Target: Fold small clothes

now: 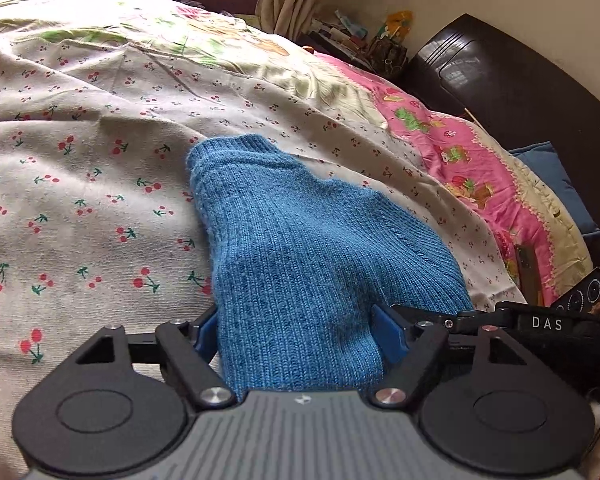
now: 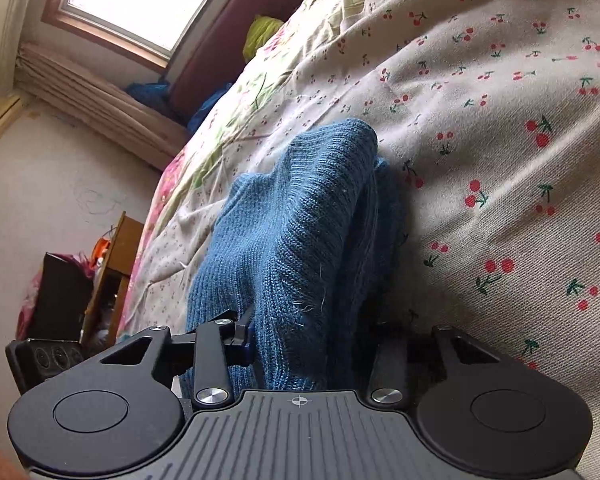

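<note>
A small blue knitted garment (image 1: 296,240) lies on a cherry-print bedsheet (image 1: 80,200). My left gripper (image 1: 298,336) has its blue-padded fingers on either side of the garment's near end, closed on the bunched fabric. In the right wrist view the same blue knit (image 2: 300,232) rises in a fold and runs between the fingers of my right gripper (image 2: 308,344), which is closed on it. The right gripper's body shows at the right edge of the left wrist view (image 1: 548,324), close beside the left gripper.
The bed carries a pink floral cover (image 1: 460,152) along its far side. A dark headboard (image 1: 500,80) and cluttered shelf (image 1: 364,40) stand beyond. A window (image 2: 140,0), curtain and small wooden stand (image 2: 116,272) lie past the bed's edge.
</note>
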Available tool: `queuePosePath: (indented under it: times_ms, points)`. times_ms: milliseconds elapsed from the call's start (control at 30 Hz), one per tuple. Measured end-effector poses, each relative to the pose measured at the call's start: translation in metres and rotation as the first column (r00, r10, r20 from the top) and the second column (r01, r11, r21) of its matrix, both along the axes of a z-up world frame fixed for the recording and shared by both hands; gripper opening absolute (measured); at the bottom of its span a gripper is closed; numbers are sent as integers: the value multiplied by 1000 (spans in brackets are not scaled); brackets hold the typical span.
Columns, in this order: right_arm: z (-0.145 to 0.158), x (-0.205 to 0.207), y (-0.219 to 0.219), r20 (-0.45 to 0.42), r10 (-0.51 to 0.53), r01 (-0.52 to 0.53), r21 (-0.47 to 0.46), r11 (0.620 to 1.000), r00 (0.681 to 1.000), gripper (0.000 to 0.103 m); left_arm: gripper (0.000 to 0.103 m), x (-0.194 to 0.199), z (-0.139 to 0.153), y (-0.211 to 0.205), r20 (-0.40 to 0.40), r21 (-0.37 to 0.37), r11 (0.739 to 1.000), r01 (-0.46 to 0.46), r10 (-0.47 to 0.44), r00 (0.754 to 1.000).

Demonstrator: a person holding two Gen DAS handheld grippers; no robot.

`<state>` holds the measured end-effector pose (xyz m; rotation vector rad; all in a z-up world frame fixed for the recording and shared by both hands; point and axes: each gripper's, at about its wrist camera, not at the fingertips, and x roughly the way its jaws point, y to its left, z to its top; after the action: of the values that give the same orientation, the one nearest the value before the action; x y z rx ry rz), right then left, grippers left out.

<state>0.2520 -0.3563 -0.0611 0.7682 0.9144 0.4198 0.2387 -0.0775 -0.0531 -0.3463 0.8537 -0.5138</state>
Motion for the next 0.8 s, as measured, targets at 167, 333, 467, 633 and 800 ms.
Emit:
queuePosePath:
  times_ms: [167,333,467,633,800]
  points:
    - [40,-6,-23,86,-8,11,-36,999,996,36,80,-6,34,-25,67,-59,997,48,-44,997]
    - [87,-22,-70,183,-55,72,-87,994,981,36,80,-7,65,-70,146,-149,982,115,-94,985]
    - [101,-33,-111,196,-80,113,-166,980,977,37,80,-11,63,-114,134,-199,969,146,-121,984]
    - [55,-38,-160,40,-173,176,-331,927,984,42,78,-19,16,-171,19,-75,977,200,-199,980]
    - [35,-60,-181,33,-240,238,-318,918,970,53,77,-44,-1,-180,-8,73,959,274,-274,962]
